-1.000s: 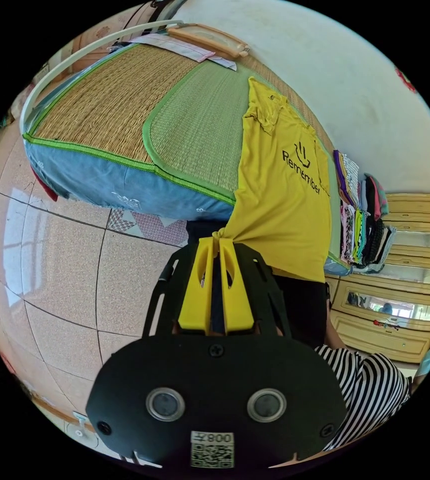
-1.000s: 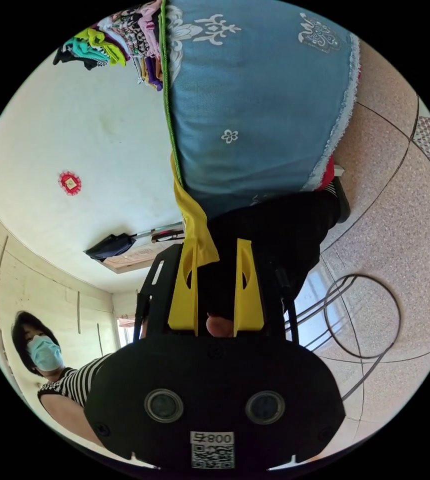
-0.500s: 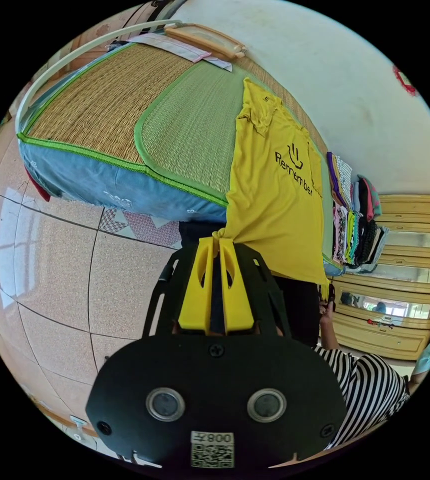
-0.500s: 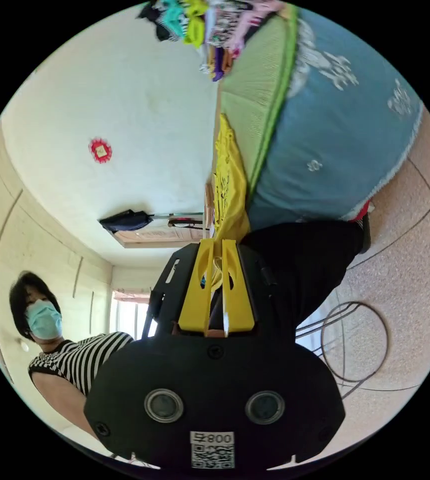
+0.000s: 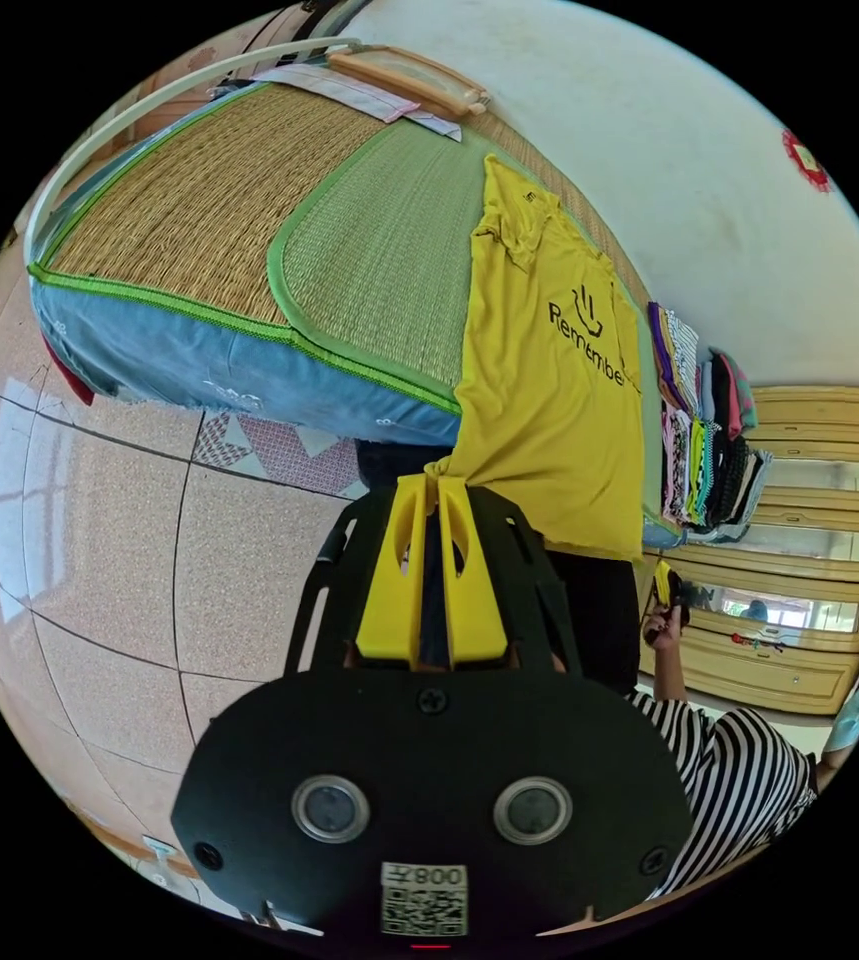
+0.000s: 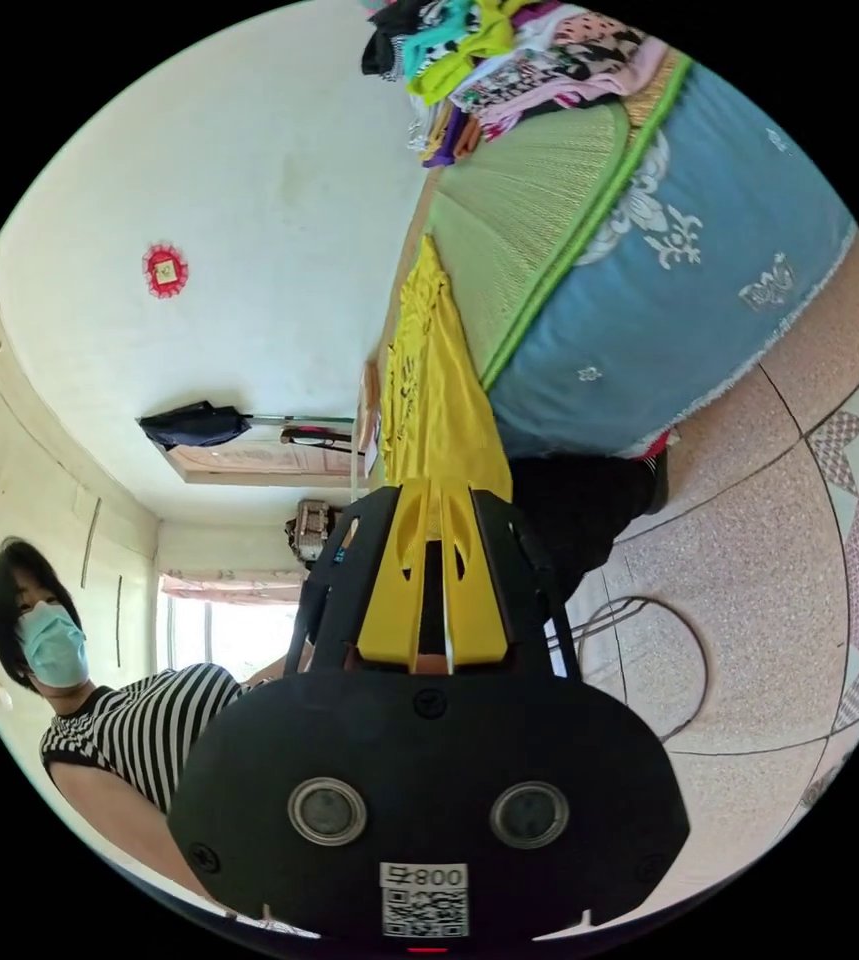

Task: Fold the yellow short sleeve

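The yellow short-sleeve shirt (image 5: 549,400) lies print-up along the green straw mat (image 5: 379,230) on the bed, its hem hanging over the bed's edge. My left gripper (image 5: 436,478) is shut on one hem corner. In the right gripper view the shirt (image 6: 434,400) runs edge-on from the mat down to my right gripper (image 6: 439,488), which is shut on the other hem corner. That right gripper (image 5: 663,590), in a hand, also appears in the left gripper view just below the hem's far corner.
A pile of folded clothes (image 5: 704,430) sits on the bed beside the shirt. A wooden dresser (image 5: 809,560) stands beyond it. The person in a striped top (image 5: 739,760) stands at the bed's edge. A cable loop (image 6: 649,660) lies on the tiled floor.
The right gripper's jaws, open a second ago with the hem against one jaw, have shut on the hem. The right view has rolled and risen. The left gripper keeps its hold.
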The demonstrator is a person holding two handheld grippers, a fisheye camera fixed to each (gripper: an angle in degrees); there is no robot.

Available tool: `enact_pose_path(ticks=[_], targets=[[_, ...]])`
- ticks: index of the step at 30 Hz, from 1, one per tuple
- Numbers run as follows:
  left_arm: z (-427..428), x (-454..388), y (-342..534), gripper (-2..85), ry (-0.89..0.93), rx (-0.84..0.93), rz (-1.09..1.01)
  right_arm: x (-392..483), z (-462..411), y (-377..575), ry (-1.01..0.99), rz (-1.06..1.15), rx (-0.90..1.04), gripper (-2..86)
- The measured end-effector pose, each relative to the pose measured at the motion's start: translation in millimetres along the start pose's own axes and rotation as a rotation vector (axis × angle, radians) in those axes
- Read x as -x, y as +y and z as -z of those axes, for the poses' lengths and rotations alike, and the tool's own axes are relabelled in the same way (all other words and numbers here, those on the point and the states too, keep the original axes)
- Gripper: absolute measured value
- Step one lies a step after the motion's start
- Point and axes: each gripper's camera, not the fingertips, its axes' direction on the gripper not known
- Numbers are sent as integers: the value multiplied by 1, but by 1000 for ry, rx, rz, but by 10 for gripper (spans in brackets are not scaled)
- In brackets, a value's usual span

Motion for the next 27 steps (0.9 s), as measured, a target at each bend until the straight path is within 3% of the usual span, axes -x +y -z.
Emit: enact_pose_path(ticks=[16,27], targets=[[-32,1,-12,20,-10,27,43,-80,-67,5,-125,-208,32,104],[-64,8,-15,27,22,47,73,-75,-74,-4,-253,-198,28,39]])
